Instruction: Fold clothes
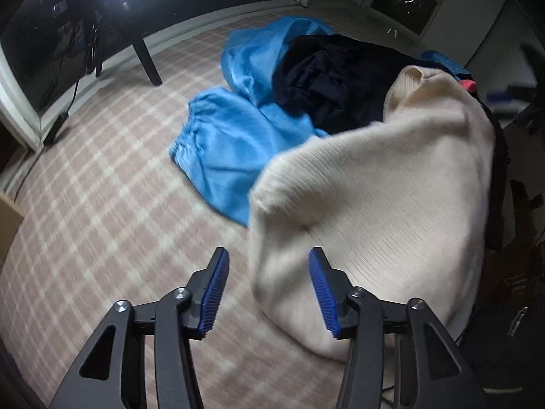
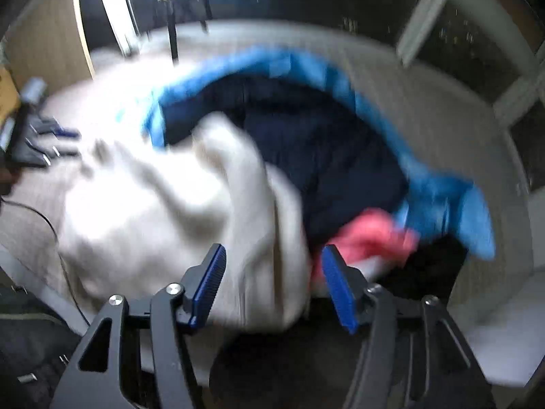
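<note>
my left gripper hangs spread and empty over the pink plaid bed cover, beside the cream ribbed knit sweater. my right gripper is spread too, pinching nothing, the sweater's blurred edge below it. a shiny blue garment and a dark navy garment lie heaped beyond.

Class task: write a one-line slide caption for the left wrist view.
Open left gripper poised above a cream ribbed knit sweater, beside blue satin and dark navy garments on pink checked bedding.
</note>
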